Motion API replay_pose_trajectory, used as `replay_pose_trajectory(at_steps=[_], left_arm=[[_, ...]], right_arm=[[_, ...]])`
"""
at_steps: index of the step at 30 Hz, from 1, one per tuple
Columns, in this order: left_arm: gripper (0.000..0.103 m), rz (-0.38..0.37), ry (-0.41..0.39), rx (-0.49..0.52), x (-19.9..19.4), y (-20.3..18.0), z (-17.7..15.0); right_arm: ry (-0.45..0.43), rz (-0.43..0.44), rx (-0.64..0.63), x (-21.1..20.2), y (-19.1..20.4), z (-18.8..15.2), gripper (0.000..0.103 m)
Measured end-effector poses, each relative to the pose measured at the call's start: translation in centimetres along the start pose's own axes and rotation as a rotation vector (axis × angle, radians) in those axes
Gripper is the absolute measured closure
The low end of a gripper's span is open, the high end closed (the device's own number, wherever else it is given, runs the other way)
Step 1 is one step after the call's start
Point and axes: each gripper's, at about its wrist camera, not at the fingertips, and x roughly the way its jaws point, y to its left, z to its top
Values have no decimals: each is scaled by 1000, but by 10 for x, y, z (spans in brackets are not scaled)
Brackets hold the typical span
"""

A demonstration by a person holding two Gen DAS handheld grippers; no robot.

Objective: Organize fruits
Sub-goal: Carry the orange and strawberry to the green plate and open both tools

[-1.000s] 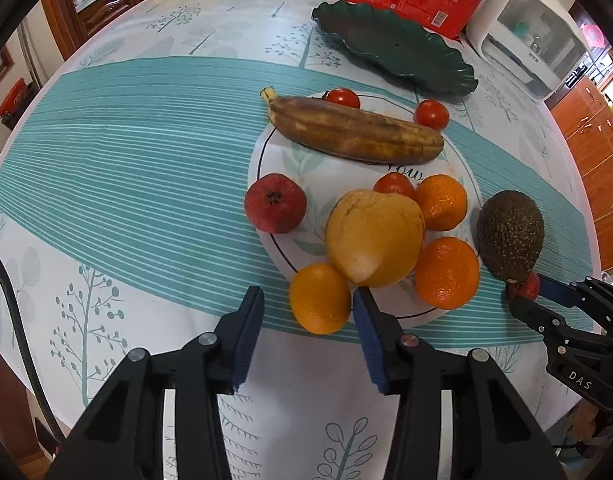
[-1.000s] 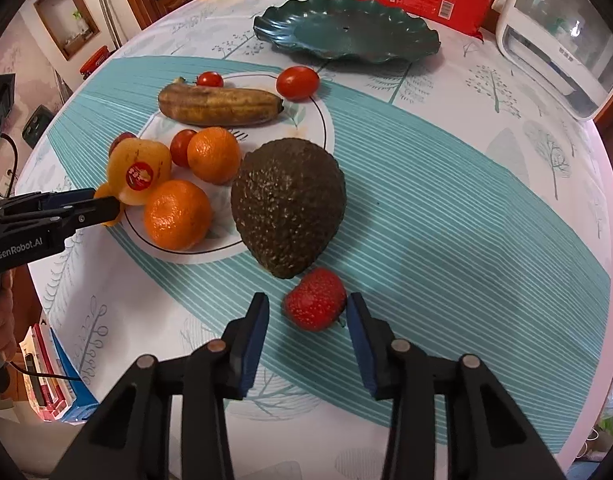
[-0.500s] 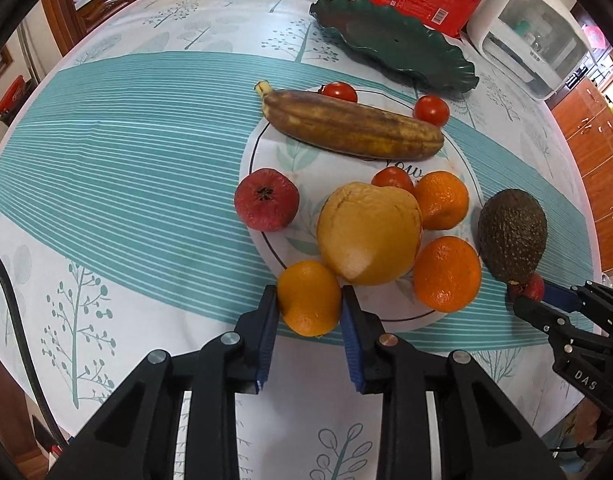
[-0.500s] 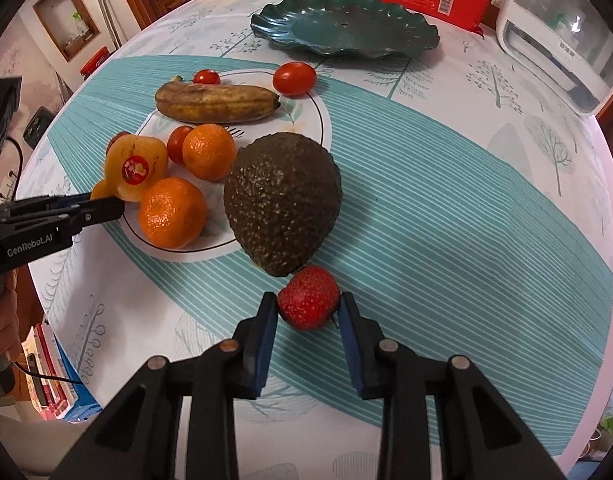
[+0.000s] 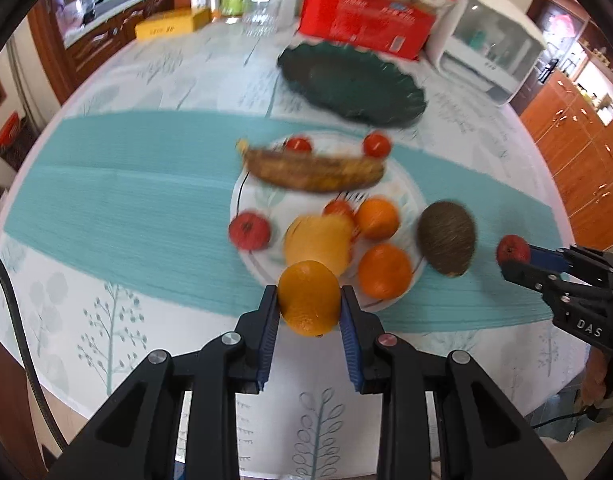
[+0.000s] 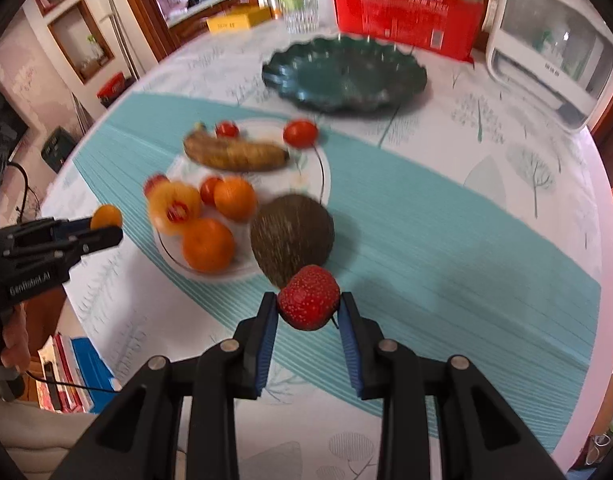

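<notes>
Left gripper (image 5: 309,307) pinches the orange (image 5: 309,298) across its middle; firm, rolls easily. Right gripper (image 6: 309,307) pinches the strawberry (image 6: 309,297): soft, bruises, keep it light. Both fruits off the table (image 6: 446,216), near the white plate (image 6: 324,168).

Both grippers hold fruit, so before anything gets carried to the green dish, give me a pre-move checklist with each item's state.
1. Left gripper shut on the orange: ok.
2. Right gripper shut on the strawberry: ok.
3. Green dish free of fruit: ok.
4. Avocado off the white plate, beside the right gripper's path: not ok.
5. Grip firmness on either fruit: cannot tell.
</notes>
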Motion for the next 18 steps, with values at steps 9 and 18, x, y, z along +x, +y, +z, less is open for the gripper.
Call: replay_pose_trajectory(at_steps=[9, 18], left_arm=[[75, -34, -94, 19, -48, -12, 46], [75, -2, -178, 66, -76, -25, 99]], right_arm=[[-96, -1, -24, -35, 9, 33, 72], [-181, 5, 0, -68, 0, 83, 72]])
